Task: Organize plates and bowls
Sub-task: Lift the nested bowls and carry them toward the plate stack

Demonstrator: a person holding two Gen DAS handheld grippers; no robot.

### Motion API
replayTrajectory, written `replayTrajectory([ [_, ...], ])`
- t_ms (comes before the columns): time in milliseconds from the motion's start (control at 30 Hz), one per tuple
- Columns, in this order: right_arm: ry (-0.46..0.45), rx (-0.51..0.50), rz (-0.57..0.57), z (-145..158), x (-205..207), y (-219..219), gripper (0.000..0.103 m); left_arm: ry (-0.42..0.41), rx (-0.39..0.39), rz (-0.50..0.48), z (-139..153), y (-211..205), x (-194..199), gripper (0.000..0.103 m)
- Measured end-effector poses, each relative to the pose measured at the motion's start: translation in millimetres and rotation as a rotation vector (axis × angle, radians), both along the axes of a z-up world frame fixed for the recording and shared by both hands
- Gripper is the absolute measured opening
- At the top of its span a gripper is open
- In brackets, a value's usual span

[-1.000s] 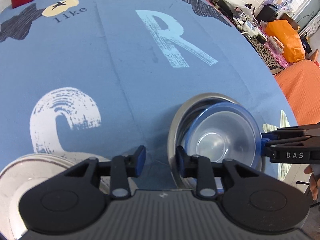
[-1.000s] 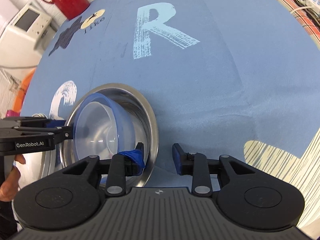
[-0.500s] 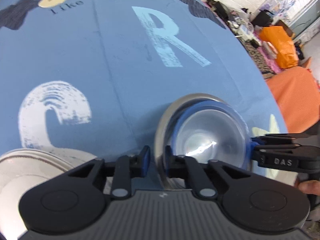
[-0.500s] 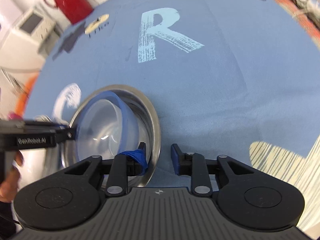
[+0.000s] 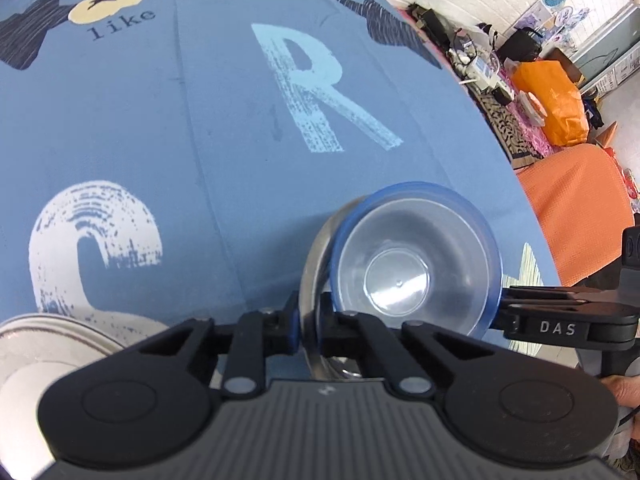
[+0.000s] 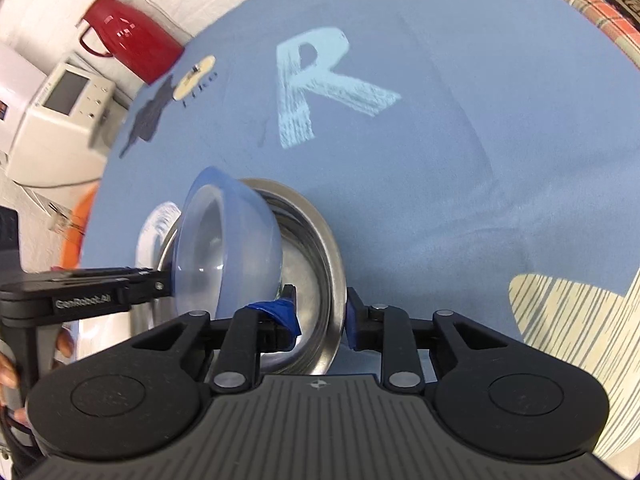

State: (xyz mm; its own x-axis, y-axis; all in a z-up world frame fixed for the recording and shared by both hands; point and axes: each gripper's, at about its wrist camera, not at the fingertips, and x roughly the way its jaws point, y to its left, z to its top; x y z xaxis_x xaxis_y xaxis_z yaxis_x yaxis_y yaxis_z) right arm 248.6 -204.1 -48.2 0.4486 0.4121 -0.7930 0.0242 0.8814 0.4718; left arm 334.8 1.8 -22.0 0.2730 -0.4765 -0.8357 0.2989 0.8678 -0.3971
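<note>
A steel bowl (image 5: 316,248) sits on the blue tablecloth (image 5: 200,140) with a clear, blue-rimmed plastic bowl (image 5: 412,260) inside it. My left gripper (image 5: 310,320) is shut on the steel bowl's near rim. In the right wrist view the plastic bowl (image 6: 224,248) is tipped up out of the steel bowl (image 6: 320,248), its mouth facing my left gripper (image 6: 164,284). My right gripper (image 6: 320,320) straddles the opposite steel rim. Its taped inner finger is under the plastic bowl, and a gap still shows between that finger and the rim. From the left wrist view, the right gripper (image 5: 500,312) touches the plastic bowl's far edge.
Another steel dish (image 5: 40,340) lies at the near left. A red jug (image 6: 132,40) and a white appliance (image 6: 60,112) stand beyond the table's far left. An orange cloth (image 5: 580,216) and clutter lie off the right edge. A hand (image 5: 624,392) holds each gripper.
My left gripper's jaws have closed onto the steel bowl's rim. The plastic bowl has tipped up toward the left gripper. The right gripper's jaws have narrowed around the opposite rim.
</note>
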Motion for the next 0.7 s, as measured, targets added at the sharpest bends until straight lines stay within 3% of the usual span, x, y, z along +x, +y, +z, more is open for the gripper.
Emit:
replayTrajectory([
  [100, 0.002, -0.006, 0.007, -7.0, 0.1, 1.7, 0.009, 0.014, 0.003, 0.003, -9.0, -0.1, 2.0, 0.000],
  [267, -0.010, -0.120, 0.068, -2.8, 0.8, 10.0, 0.011, 0.004, 0.015, 0.004, -14.8, 5.3, 2.7, 0.001],
  [433, 0.008, -0.169, 0.076, 0.9, 1.1, 6.0, 0.016, -0.007, 0.028, 0.006, -11.7, 15.3, 4.4, 0.027],
  [700, 0.015, -0.275, 0.148, 3.0, -2.7, 24.3, 0.021, -0.006, 0.059, -0.085, -12.2, 12.7, 1.5, 0.029],
])
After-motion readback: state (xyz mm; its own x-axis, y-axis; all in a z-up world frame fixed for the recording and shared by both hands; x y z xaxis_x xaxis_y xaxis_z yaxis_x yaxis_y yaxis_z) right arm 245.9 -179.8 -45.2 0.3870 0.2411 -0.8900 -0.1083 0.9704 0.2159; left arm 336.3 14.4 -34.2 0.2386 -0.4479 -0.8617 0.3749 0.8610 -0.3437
